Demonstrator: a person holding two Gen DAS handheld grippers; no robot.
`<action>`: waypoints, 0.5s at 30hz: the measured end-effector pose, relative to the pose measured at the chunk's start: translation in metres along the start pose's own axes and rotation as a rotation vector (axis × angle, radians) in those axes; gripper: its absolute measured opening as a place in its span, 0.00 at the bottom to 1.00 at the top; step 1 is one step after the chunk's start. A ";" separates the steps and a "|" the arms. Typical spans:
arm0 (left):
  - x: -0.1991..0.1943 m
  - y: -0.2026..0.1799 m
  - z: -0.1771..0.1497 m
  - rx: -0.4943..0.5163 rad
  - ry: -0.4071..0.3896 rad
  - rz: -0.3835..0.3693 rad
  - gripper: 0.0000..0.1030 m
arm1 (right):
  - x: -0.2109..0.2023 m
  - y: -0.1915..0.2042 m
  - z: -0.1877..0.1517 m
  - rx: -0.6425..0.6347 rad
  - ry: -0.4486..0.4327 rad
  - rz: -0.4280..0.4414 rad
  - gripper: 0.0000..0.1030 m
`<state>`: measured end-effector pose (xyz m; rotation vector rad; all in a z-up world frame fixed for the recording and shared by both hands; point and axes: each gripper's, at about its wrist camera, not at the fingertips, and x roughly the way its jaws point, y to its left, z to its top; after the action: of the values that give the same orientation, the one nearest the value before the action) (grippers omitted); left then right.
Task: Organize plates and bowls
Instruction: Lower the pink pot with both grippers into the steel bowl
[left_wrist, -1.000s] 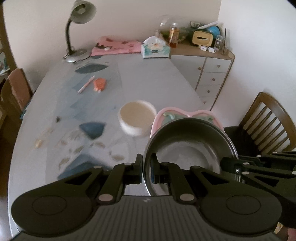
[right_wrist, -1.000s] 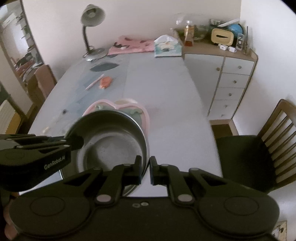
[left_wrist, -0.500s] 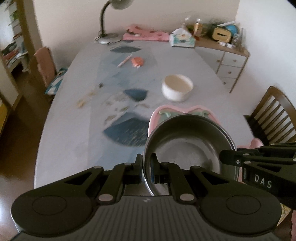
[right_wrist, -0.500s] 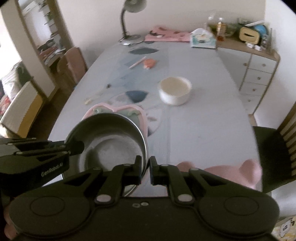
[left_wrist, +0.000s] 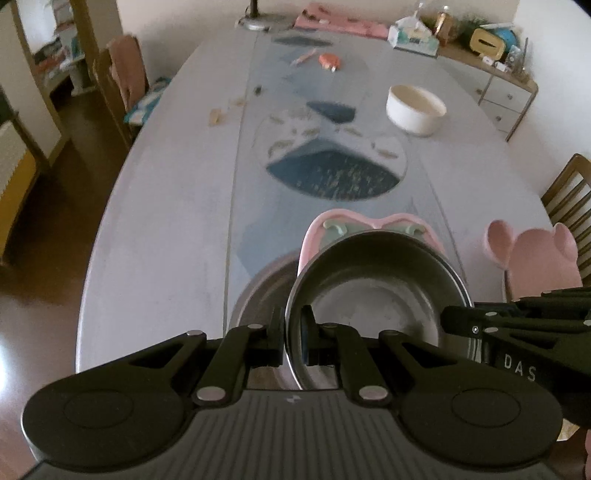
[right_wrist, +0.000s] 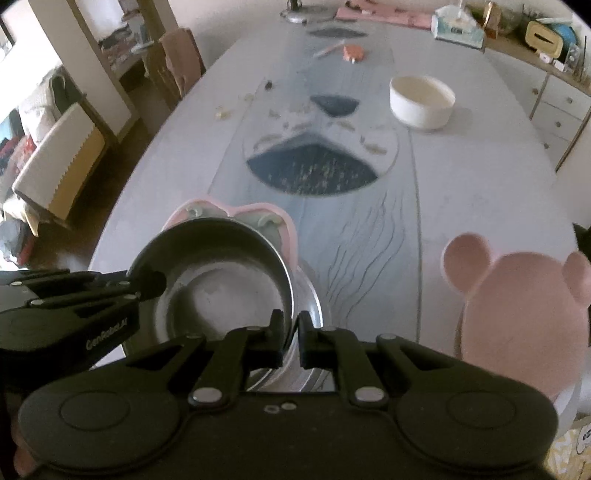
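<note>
A long table (left_wrist: 166, 206) fills the room. The steel bowl (left_wrist: 376, 295), clamped by both grippers (left_wrist: 292, 341) (right_wrist: 291, 341), has been carried nearer, over a second bowl (left_wrist: 258, 291), ready for stacking.

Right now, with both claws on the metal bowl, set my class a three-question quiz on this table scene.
1. True or false: the left claw and the right claw both pinch the rim of the metal bowl.
2. Multiple choice: the white bowl is A) in a claw, B) alone on the table farther away, C) stacked on the pink bear-shaped plate.
3. Fill in: behind the metal bowl lies a pink ____.

Key: 1 true; 2 B; 3 tray.
</note>
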<state>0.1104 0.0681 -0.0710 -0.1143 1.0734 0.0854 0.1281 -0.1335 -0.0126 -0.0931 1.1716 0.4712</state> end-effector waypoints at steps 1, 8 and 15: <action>0.004 0.003 -0.003 -0.010 0.005 -0.004 0.07 | 0.005 0.002 -0.002 0.000 0.006 -0.005 0.08; 0.019 0.007 -0.013 -0.005 0.012 -0.004 0.07 | 0.026 0.005 -0.012 0.016 0.039 -0.010 0.08; 0.024 0.006 -0.013 0.008 0.010 -0.002 0.07 | 0.033 0.006 -0.013 0.008 0.045 -0.020 0.08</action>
<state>0.1093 0.0730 -0.0985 -0.1092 1.0834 0.0785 0.1247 -0.1224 -0.0466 -0.1086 1.2161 0.4486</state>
